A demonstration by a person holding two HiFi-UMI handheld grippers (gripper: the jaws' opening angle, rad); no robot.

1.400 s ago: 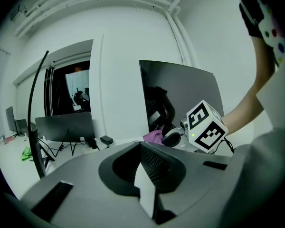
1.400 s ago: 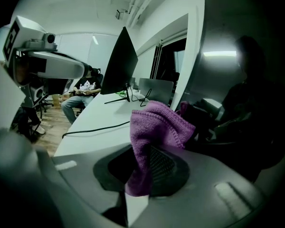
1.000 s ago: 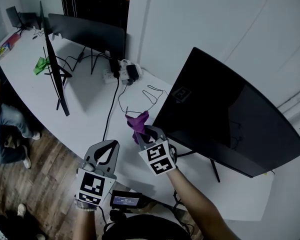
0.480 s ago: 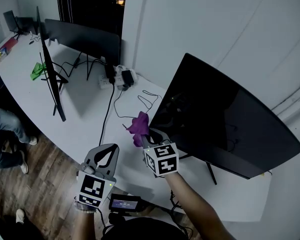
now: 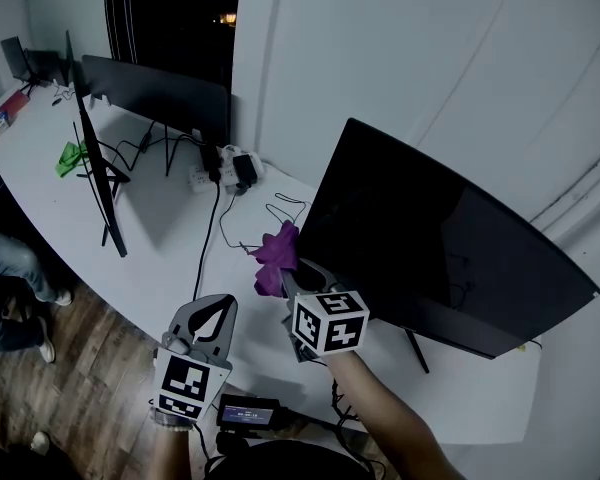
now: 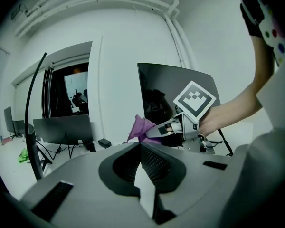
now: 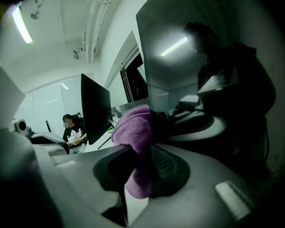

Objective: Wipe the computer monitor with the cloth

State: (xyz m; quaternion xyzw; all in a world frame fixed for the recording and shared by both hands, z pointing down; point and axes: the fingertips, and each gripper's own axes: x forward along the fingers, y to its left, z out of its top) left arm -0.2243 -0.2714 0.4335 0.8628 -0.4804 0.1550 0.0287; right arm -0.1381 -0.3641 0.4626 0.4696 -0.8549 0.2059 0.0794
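1. The left gripper [image 5: 216,308] sits nearest, low over the desk's front edge. It has barely shifted over the last second. In its own view its jaws are pressed together with nothing between them, so it takes no part yet.
2. The right gripper [image 5: 292,268] has crept forward and right. Its jaws are clamped on the purple cloth [image 5: 275,252], which bunches out past the tips.
3. The cloth, a second ago plainly apart from the monitor [image 5: 430,238], now sits at the screen's lower left edge. The right gripper view shows the cloth [image 7: 135,132] up against the dark glass [image 7: 204,56], though I cannot confirm contact.
4. I judge the approach nearly finished and wiping about to begin, with the whole screen yet to be covered.
5. Farther back on the white desk [image 5: 170,238], the power strip [image 5: 220,173] and green rag [image 5: 70,156] are not involved.
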